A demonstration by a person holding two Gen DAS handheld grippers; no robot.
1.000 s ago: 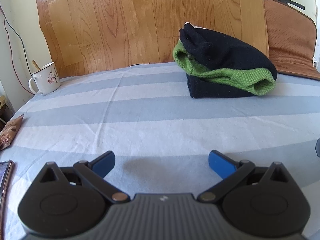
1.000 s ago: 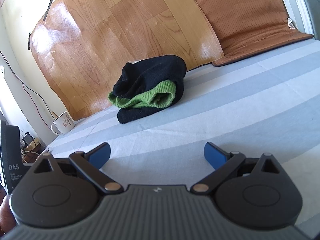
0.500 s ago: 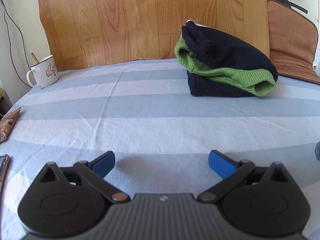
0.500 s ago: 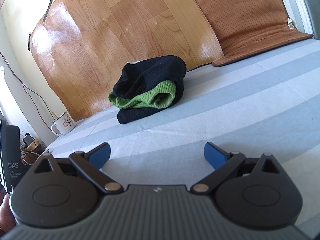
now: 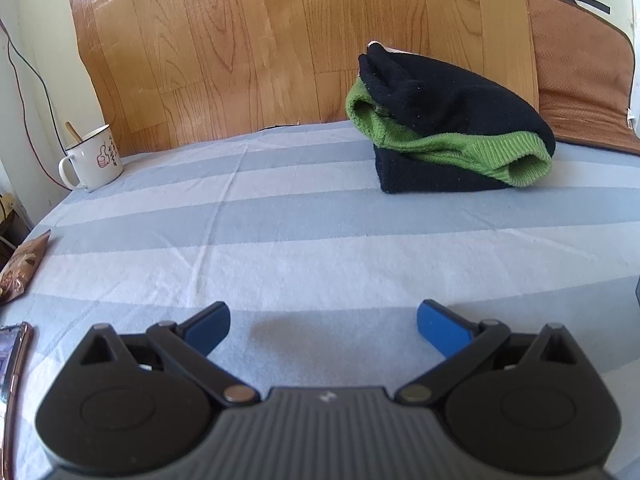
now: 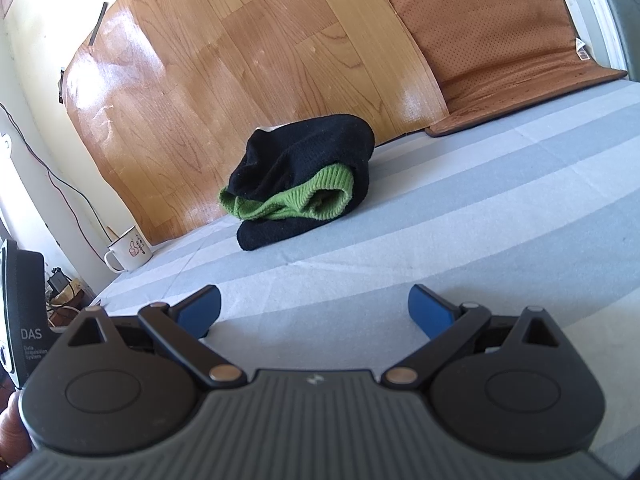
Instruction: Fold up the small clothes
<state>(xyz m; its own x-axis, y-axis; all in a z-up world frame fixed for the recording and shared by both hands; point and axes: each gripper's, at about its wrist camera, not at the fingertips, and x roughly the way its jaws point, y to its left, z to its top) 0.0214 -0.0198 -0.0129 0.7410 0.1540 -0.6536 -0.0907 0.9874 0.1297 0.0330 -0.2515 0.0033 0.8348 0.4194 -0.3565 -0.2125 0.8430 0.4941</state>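
Left wrist view: the folded black-and-green knit garment [image 5: 448, 128] lies well ahead of the left gripper [image 5: 322, 326], off to its right, on the striped grey-and-white cloth [image 5: 280, 240]. It is a soft, lumpy bundle with ribbed green cuffs. Both the left gripper and the right gripper [image 6: 314, 312] sit low over the cloth, blue-tipped jaws spread wide, holding nothing.
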